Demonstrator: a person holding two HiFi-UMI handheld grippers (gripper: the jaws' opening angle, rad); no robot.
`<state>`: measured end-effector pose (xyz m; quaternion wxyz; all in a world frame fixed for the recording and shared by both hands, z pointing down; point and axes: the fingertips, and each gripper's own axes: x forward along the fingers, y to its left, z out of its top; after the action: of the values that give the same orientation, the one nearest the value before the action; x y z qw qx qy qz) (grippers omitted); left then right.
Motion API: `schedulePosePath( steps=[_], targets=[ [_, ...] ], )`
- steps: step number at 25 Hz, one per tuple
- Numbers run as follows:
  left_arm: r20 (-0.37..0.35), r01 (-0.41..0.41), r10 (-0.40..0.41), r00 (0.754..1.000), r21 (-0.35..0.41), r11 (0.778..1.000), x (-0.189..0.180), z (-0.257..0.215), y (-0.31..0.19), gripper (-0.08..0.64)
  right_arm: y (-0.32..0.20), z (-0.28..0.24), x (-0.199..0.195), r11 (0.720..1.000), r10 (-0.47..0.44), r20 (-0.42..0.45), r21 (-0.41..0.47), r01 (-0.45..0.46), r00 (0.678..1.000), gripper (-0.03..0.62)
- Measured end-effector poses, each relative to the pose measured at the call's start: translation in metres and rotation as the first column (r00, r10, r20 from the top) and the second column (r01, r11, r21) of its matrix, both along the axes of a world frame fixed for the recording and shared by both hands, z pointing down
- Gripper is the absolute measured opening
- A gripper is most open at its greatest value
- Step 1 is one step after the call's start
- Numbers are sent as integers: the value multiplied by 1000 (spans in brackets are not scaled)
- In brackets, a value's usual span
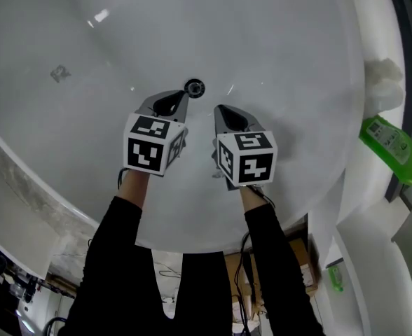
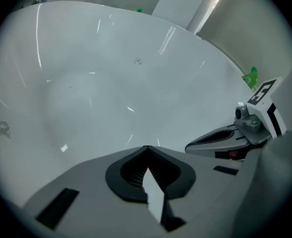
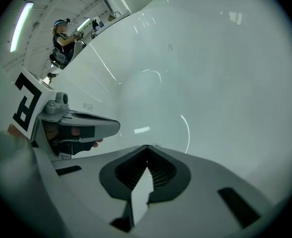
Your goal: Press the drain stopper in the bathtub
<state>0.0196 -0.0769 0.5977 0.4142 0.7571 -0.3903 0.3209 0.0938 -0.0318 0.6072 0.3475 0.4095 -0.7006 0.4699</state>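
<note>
Head view: white bathtub, seen from above. Drain stopper sits in the tub floor, small dark round w/ a shiny ring, top-centre of frame.

L gripper: tip just beside the stopper, on its lower-left. Can't tell if touching. L gripper view: jaws closed tip to tip, nothing between them, only bare tub wall ahead.

R gripper: near the stopper too, lower-right of it, a bit further off than L. R gripper view: jaws also closed at the tips, empty.

Both grippers side by side, close but apart, marker cubes facing up. Each shows in the other's cam: R gripper at right edge of the L gripper view, L gripper at left of the R gripper view. Black sleeves on both arms.

Misc: faint logo mark on tub surface, upper left. Green bottle and white cloth on the tub ledge at right. Second person in the bg of the R gripper view.
</note>
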Motion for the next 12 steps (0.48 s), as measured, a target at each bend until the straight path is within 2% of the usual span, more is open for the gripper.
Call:
schedulePosePath(
  steps=[12],
  targets=[
    [24,26,-24,999,-51,998,8,71,10,5,-2,54,-13,997,-69,-5,-33,69,998,3]
  ],
)
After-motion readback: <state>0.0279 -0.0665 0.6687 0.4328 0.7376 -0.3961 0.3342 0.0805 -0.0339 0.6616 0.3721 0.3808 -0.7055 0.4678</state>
